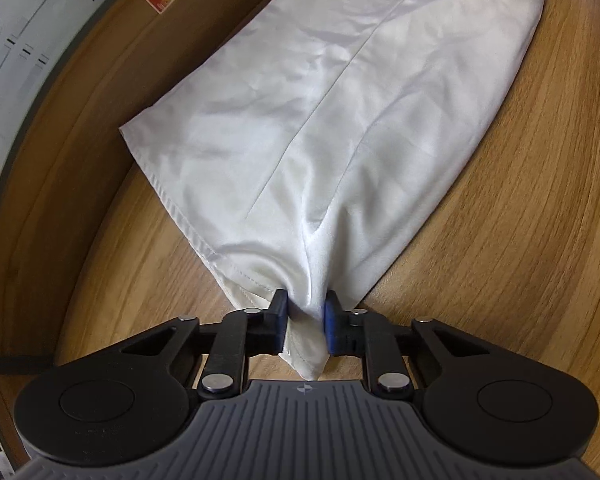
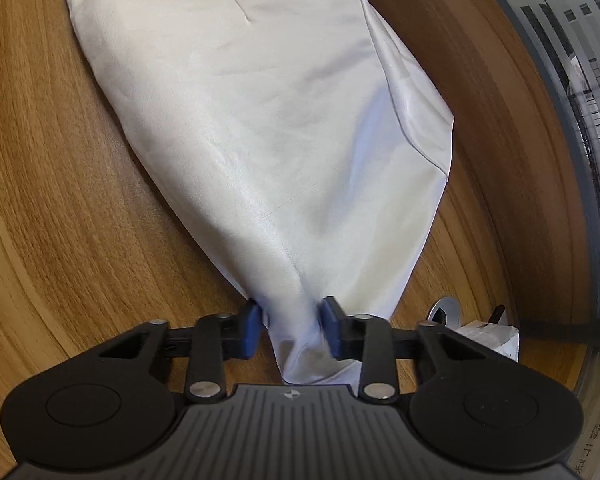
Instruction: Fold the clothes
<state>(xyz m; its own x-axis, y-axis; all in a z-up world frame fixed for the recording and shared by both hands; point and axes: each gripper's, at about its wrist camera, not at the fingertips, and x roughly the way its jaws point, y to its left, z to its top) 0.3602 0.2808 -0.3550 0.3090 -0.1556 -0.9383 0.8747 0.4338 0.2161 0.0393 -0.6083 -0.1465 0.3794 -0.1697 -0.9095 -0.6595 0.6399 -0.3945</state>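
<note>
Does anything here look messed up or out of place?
Nothing stands out. The white garment is only lightly wrinkled and bunches where the left gripper and right gripper pinch it, above the wooden table.

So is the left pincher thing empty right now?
No, the left gripper has a bunched corner of the white cloth pinched between its blue pads.
</note>
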